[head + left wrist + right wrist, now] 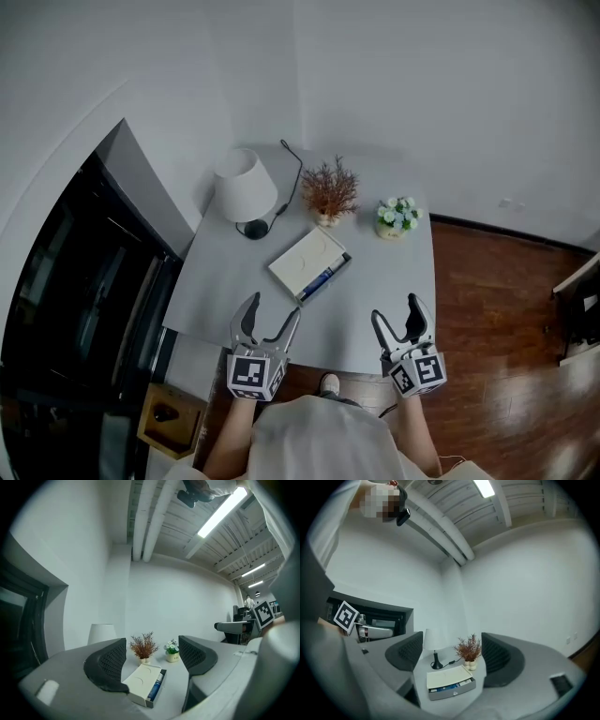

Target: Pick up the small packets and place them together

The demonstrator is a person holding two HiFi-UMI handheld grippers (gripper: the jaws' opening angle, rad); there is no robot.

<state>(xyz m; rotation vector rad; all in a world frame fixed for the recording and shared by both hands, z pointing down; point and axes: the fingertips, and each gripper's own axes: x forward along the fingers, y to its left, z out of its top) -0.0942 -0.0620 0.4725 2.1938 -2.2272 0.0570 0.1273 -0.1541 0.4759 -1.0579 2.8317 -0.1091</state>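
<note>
While both tongs hang empty at the bottom of the head view, left gripper (274, 309) and right gripper (395, 309) with jaws spread wide, the blue packets (326, 277) sit in the white box (302, 258) at frame centre, their strip running lower-left to upper-right (my left looks slightly nearer).

I note: head camera looks steeply down on the table (380, 291); both gripper cameras view it low, near, sharing the white box (138, 685).
</note>
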